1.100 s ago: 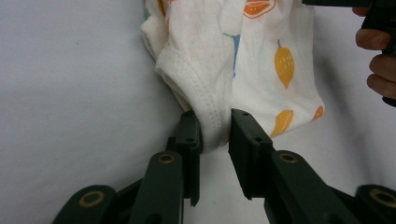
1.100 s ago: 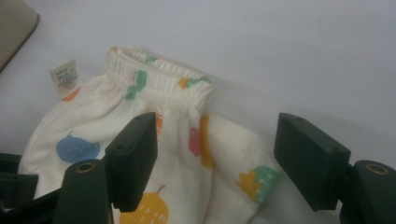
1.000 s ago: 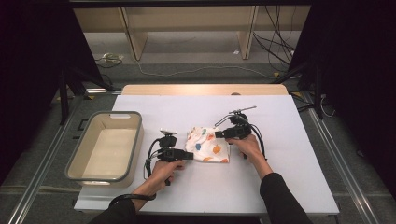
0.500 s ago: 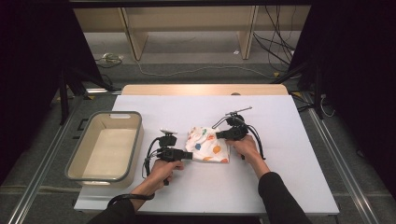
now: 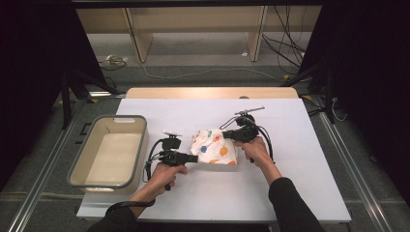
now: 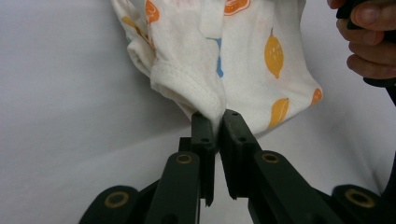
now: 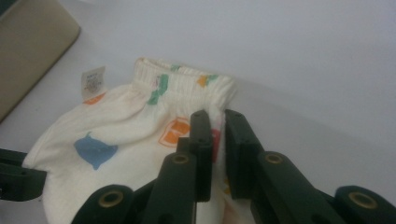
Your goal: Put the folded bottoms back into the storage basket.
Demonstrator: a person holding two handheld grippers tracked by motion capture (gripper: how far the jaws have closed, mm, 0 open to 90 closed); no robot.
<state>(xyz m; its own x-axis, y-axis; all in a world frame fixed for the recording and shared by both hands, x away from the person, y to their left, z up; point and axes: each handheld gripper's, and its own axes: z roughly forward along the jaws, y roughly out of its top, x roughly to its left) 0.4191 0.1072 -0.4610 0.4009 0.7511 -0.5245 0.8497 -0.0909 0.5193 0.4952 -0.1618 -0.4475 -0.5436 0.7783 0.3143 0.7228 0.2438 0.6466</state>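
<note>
2 tools clamp the printed cloth (image 5: 215,148) on the counter (image 5: 309,159). Left tool (image 6: 215,122) pinches a hem corner, right tool (image 7: 215,122) the elastic edge, probably to lift it.

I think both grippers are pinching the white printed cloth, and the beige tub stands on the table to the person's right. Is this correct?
One detail is wrong. The high view shows the beige tub on the person's left, beside the left gripper, not on the right. The rest holds: the left gripper and the right gripper are both shut on the white printed cloth.
</note>
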